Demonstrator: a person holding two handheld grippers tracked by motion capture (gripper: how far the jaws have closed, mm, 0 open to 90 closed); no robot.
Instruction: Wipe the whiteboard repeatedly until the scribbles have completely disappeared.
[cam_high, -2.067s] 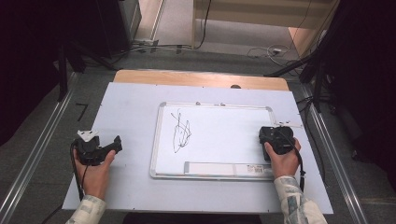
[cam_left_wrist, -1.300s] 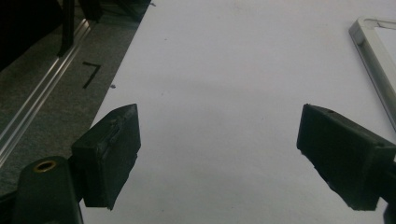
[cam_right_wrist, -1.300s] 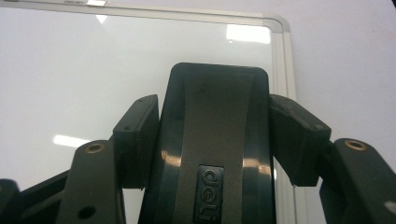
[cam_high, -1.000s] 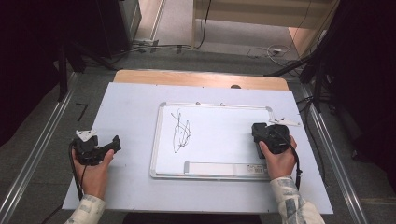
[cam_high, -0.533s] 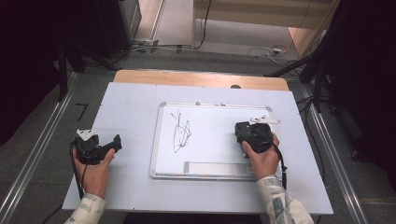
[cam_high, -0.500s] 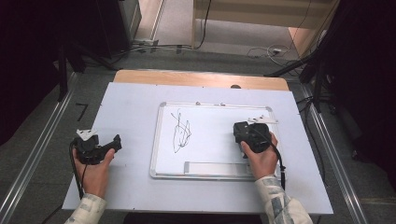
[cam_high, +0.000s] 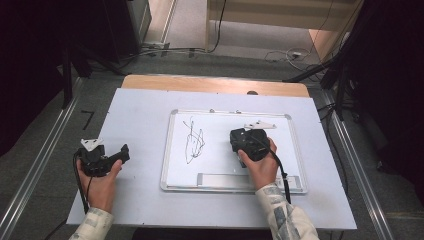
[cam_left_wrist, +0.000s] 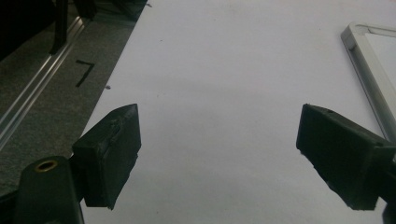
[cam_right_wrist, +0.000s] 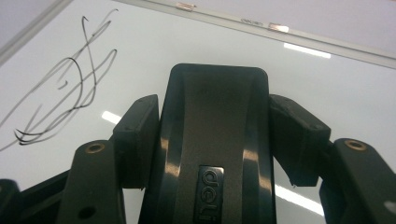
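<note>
Two hands work at the table (cam_high: 145, 125). The right gripper (cam_high: 248, 143) hovers over the middle of the whiteboard (cam_high: 220, 130), jaws clamped on a black eraser (cam_right_wrist: 215, 140) embossed "deli". The left gripper (cam_high: 102, 158) rests near the table's left edge, jaws wide apart with nothing between them. A black scribble (cam_high: 193, 142) lies on the whiteboard's left half, just beside the eraser. A black "7" mark (cam_left_wrist: 85, 72) sits on the grey floor off the table's left edge.

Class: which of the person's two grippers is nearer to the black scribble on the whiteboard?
Right. The right gripper, clamping an eraser, is over the whiteboard just right of the scribble; the left gripper sits off the board.
</note>
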